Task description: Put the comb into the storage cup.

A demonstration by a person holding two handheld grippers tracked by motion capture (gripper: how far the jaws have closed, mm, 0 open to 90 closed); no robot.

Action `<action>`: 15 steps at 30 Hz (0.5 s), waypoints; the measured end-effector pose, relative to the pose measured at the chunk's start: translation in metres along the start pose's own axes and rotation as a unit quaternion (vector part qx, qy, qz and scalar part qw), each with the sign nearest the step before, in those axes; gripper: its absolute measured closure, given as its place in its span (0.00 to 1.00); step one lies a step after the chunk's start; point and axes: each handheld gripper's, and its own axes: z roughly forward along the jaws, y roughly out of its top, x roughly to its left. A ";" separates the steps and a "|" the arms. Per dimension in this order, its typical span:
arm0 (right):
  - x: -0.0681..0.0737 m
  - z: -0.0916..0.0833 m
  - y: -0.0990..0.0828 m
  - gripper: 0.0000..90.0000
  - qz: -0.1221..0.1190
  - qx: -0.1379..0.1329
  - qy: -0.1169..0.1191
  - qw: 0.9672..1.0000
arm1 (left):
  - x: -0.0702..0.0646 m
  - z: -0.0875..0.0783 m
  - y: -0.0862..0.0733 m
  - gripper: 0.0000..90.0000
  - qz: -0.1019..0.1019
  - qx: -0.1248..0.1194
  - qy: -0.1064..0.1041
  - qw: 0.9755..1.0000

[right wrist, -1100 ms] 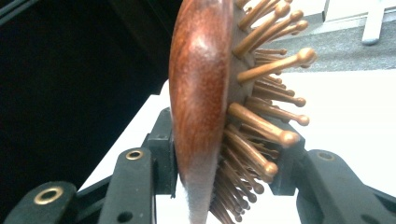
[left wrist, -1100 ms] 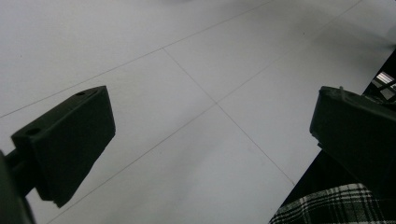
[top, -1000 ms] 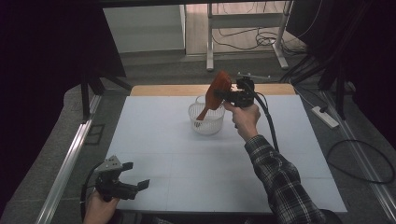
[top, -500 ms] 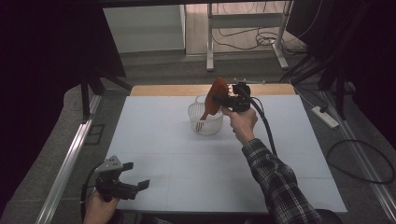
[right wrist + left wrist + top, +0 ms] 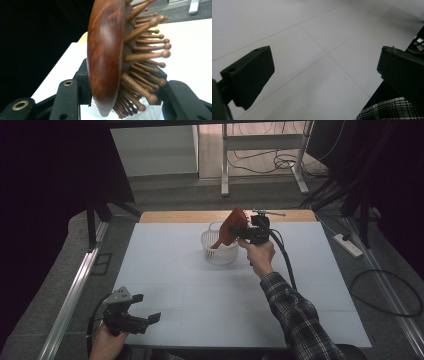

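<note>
The right gripper (image 5: 239, 231) holds a reddish-brown wooden paddle hairbrush with round-tipped wooden pins (image 5: 229, 231) by its head, one jaw against the smooth back and the other on the pin side, as the right gripper view shows with the brush (image 5: 107, 57) standing between the two black jaws. Those jaws have just been opening a little, yet the brush is between them and looks gripped rather than released, so they stand only as wide as the brush head. In the high view the brush hangs tilted, handle downward, with its lower end inside a small round white plastic basket with slatted sides (image 5: 210, 251) that stands toward the far middle of the white table (image 5: 165, 270). By my reading the job is to put the brush in the basket, and it is most of the way done: the brush has been carried there and its handle is in, but letting go and drawing the hand clear are left. The left gripper (image 5: 145, 320) rests at the near left edge of the table, jaws wide apart and holding nothing, with bare tabletop (image 5: 312, 50) between them.
</note>
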 end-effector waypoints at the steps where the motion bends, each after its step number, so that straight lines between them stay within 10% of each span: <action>1: -0.002 0.000 -0.001 0.55 0.004 0.000 -0.002 1.000 | 0.000 0.000 0.000 0.01 0.000 0.000 0.000 1.000; 15: -0.015 -0.002 -0.010 0.45 0.000 0.004 -0.022 1.000 | 0.001 0.000 0.000 0.01 -0.003 0.000 -0.001 1.000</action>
